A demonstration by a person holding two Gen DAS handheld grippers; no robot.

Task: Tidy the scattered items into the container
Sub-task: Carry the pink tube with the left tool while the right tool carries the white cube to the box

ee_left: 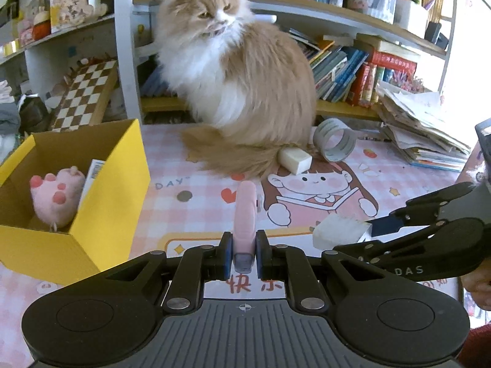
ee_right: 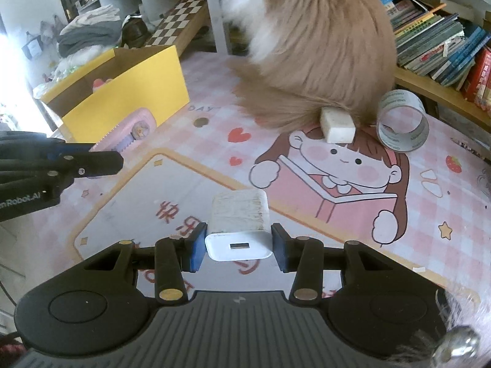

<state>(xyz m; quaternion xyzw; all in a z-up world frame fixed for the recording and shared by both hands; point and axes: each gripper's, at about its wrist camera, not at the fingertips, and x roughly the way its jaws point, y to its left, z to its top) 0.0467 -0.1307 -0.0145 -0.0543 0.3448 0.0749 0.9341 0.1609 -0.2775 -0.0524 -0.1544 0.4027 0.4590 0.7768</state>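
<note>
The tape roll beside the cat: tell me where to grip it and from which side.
Grip the tape roll across its thin wall at the open end facing the camera, one jaw inside the ring and one outside. It lies on its side on the table mat, its hollow showing. Come from the front right, because the cat sits close on its left, with the white block in between.

Left gripper [ee_left: 243, 256] clamps pink tape dispenser [ee_left: 244, 214]. Yellow box [ee_left: 107, 208] near left holds pink paw plush [ee_left: 56, 196]. Right gripper [ee_left: 373, 230] at white charger [ee_left: 339, 232]. Cat [ee_left: 236, 70] sits far centre.
</note>
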